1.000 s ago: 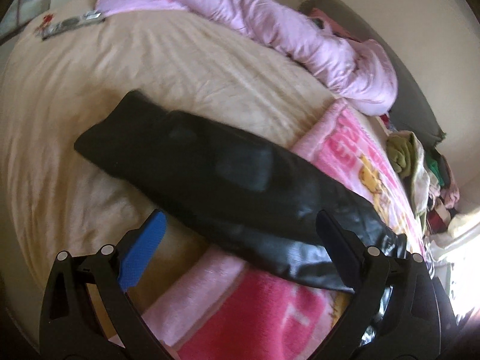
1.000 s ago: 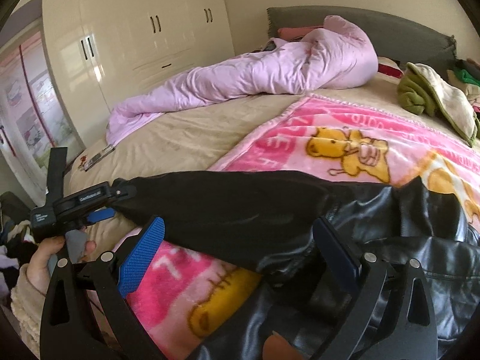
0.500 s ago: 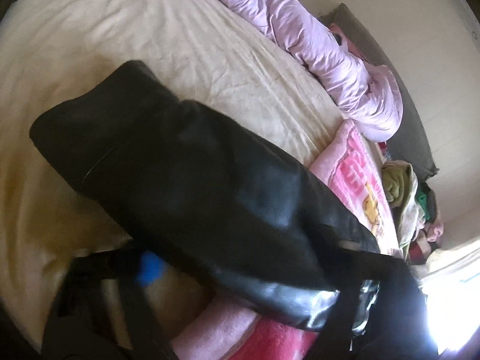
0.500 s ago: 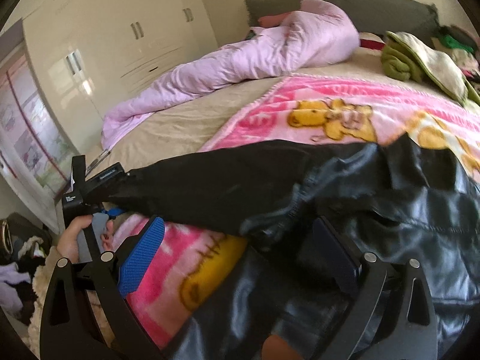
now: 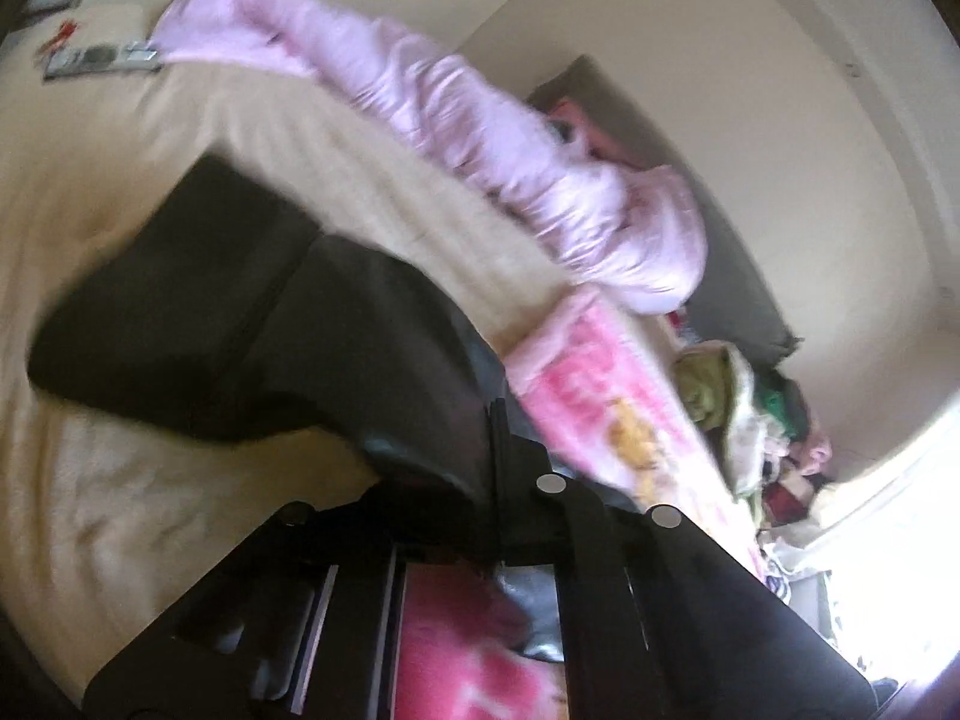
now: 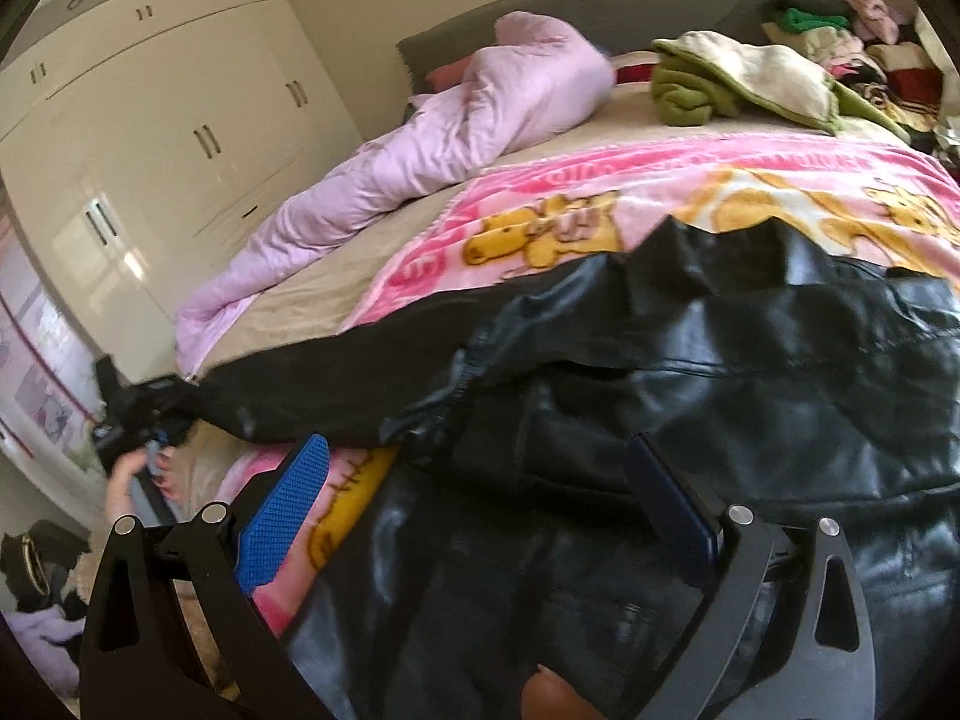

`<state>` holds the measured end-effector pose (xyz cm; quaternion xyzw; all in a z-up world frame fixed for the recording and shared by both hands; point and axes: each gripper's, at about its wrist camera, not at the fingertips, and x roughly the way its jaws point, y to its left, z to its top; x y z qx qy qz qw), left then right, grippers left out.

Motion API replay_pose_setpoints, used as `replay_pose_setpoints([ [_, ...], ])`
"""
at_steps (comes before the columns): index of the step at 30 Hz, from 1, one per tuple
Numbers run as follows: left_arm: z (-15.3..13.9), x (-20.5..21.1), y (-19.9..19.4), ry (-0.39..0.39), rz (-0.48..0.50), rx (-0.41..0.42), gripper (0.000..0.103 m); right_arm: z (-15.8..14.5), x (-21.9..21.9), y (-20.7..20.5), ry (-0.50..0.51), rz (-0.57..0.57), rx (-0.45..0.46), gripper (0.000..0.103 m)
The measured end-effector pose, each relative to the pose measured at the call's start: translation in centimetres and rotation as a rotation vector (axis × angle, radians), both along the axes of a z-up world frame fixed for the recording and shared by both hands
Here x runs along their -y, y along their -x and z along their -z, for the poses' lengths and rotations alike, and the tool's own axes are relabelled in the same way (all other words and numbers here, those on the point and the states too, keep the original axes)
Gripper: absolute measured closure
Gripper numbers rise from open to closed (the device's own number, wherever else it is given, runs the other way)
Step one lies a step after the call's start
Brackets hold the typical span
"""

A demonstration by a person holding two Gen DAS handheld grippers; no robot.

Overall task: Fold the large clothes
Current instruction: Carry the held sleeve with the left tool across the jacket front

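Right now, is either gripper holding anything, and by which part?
The left gripper has just closed on the black leather jacket's sleeve, at its edge near the cuff end. The right gripper is open above the jacket, holding nothing.

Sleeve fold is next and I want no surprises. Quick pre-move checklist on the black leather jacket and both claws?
1. Left claw shut on the sleeve of the black leather jacket: ok. Its jaws have just been closing and black fabric sits between them.
2. Sleeve lifted off the beige bed sheet: cannot tell, the left wrist view is blurred.
3. Right claw open over the jacket body, pads not pressing: ok.
4. Jacket body flat: not ok, it is creased and bunched near the shoulder.
5. Landing area: not ok, the jacket lies partly on the pink cartoon fleece blanket.
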<state>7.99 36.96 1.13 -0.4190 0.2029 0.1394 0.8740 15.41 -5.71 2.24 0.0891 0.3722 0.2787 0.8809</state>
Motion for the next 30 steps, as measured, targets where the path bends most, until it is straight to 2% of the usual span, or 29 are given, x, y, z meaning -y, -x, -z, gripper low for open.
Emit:
replay_pose_setpoints([
  [6,-4.3,3.2,1.3,-0.084,0.060,0.122,0.103,0.5,3.0,0.4,-0.008,0.060,-0.013,0.005],
  [13,-8.3,7.2,2.1,-0.149,0.141,0.243,0.103,0.3,4.9,0.4,-0.050,0.100,-0.016,0.005],
  [16,-9.7,9.6,1.9,-0.169,0.205,0.289,0.103,0.2,6.1,0.6,-0.069,0.121,-0.013,0.005],
  [22,-12.1,15.9,0.9,-0.279,0.330,0.332,0.103,-0.2,9.0,1.3,-0.085,0.163,0.001,0.005],
  [30,-12.6,23.5,-1.5,-0.409,0.501,0.323,0.103,-0.7,13.9,1.7,-0.120,0.263,0.019,0.005],
])
